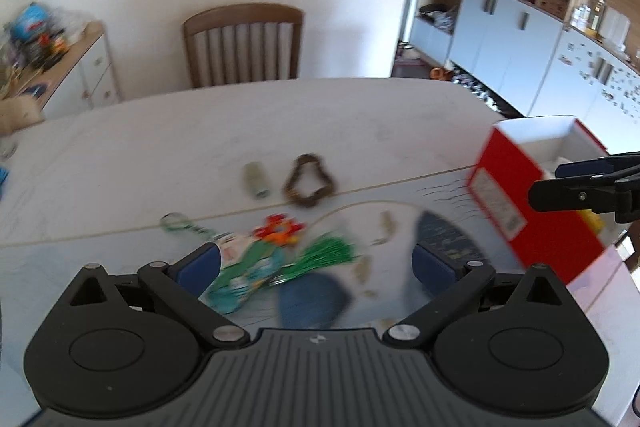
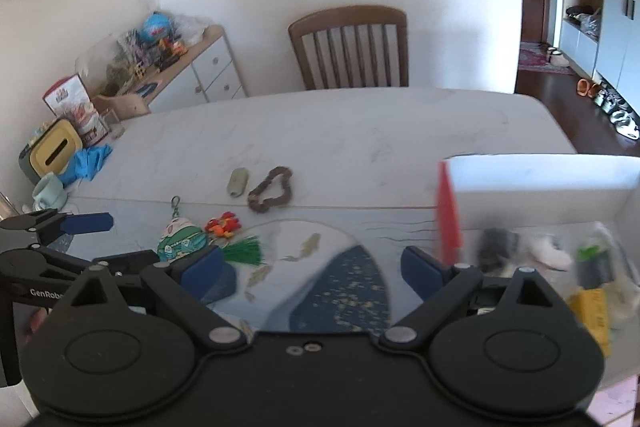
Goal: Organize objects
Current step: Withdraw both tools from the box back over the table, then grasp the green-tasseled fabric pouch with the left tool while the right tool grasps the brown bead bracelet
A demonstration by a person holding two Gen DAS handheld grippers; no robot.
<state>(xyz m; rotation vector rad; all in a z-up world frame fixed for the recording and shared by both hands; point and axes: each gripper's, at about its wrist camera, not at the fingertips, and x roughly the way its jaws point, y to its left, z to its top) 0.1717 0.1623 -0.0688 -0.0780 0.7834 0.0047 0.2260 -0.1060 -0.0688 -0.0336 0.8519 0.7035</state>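
Observation:
On the marble table lie a brown bead bracelet [image 1: 308, 185] [image 2: 270, 189], a small grey-green tube [image 1: 256, 181] [image 2: 238, 182], a teal pouch charm [image 2: 180, 241] [image 1: 240, 279], a red-orange flower charm [image 1: 280, 229] [image 2: 223, 224] and a green tassel [image 1: 328, 253] [image 2: 244, 251]. My left gripper [image 1: 316, 261] [image 2: 108, 241] hovers open just above the pouch charm, with nothing between its fingers. My right gripper [image 2: 312, 265] [image 1: 560, 183] is open and empty beside a red box [image 1: 532, 211] with white inside walls [image 2: 540, 183]. Several small items lie in the box.
A blue-patterned placemat [image 2: 344, 287] covers the near table. A wooden chair [image 2: 352, 47] stands at the far edge. At the left end are a yellow tissue box [image 2: 56, 151], a blue cloth [image 2: 86, 163] and a pale mug [image 2: 48, 191]. A cluttered sideboard [image 2: 200, 67] stands behind.

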